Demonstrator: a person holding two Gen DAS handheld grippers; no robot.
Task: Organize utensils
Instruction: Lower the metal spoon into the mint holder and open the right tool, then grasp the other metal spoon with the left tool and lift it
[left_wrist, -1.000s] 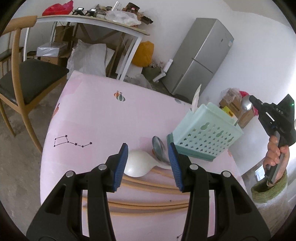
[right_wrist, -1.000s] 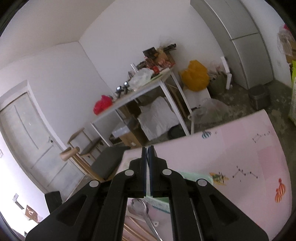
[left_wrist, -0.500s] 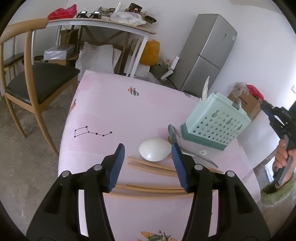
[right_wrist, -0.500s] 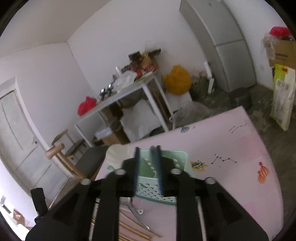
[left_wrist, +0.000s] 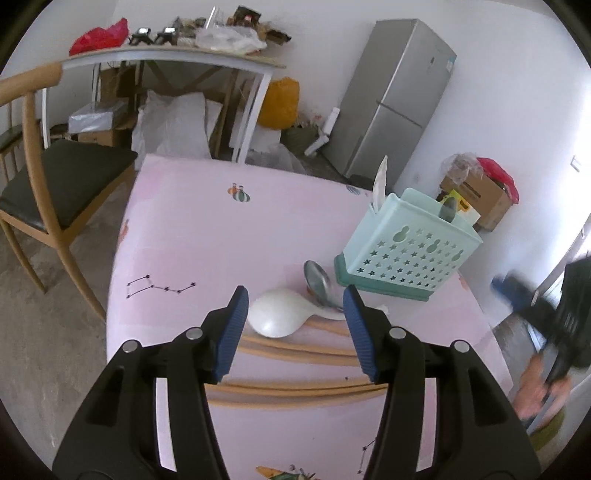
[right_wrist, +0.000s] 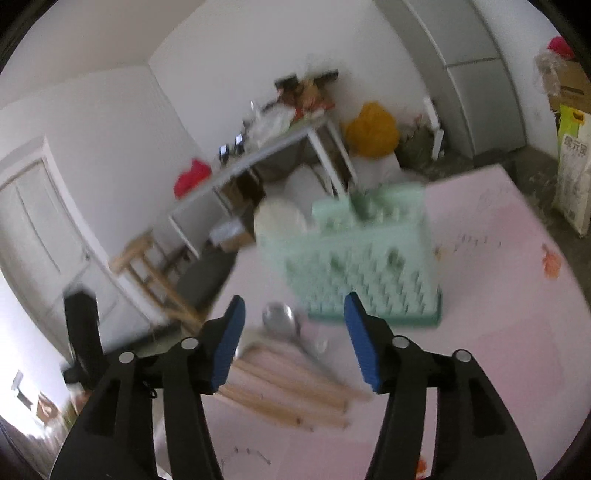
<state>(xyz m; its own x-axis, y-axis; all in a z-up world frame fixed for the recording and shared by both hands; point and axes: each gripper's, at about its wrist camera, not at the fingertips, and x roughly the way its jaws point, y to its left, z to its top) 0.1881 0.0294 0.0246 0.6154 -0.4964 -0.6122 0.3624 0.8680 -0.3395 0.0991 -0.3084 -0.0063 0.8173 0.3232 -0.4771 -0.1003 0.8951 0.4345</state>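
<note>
Left gripper (left_wrist: 293, 325) hovered over the pink worktop (left_wrist: 192, 236), jaws apart, nothing between the pads. White spoon (left_wrist: 280, 314) lay just ahead of its fingertips, across the wooden chopsticks (left_wrist: 295, 347); metal spoon (left_wrist: 319, 284) lay beside it, near the green basket (left_wrist: 406, 251). Right gripper (right_wrist: 293, 330) was blurred, jaws opening, empty, above the chopsticks (right_wrist: 288, 387), basket (right_wrist: 362, 266) beyond.

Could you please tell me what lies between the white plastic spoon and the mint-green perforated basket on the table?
A shiny metal spoon lies between the white plastic spoon and the mint-green perforated basket, clearest in the left wrist view.
</note>
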